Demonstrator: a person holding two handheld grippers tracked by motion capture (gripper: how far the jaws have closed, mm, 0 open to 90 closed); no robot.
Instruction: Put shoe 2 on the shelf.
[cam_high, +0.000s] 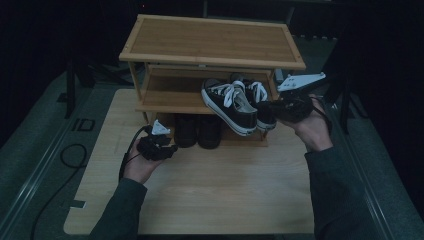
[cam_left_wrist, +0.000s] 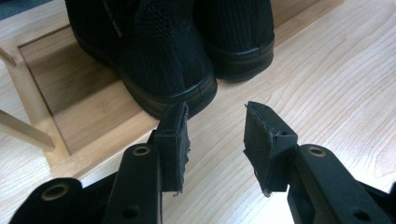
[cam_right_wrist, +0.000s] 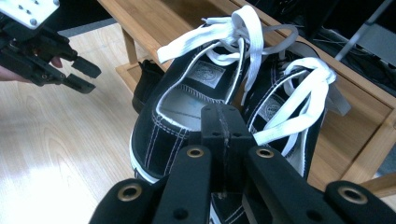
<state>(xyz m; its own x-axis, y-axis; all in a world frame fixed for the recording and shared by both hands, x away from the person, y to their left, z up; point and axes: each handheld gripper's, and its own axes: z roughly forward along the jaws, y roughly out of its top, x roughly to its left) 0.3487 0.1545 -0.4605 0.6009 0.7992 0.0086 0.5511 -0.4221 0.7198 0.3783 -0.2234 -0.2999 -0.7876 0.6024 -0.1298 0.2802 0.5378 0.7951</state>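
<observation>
A pair of black canvas sneakers with white laces is at the front of the wooden shoe rack's middle shelf, heels sticking out past its edge. My right gripper is shut on the pair's heel ends; in the right gripper view its jaws meet between the two sneakers, pinching their inner collars. A pair of plain black shoes stands on the bottom shelf. My left gripper is open just in front of them, and in the left gripper view holds nothing behind the black heels.
The bamboo rack has a bare top board and stands at the far side of the light wooden table. The bottom shelf's lip lies just ahead of my left jaws. A black cable trails off the table's left.
</observation>
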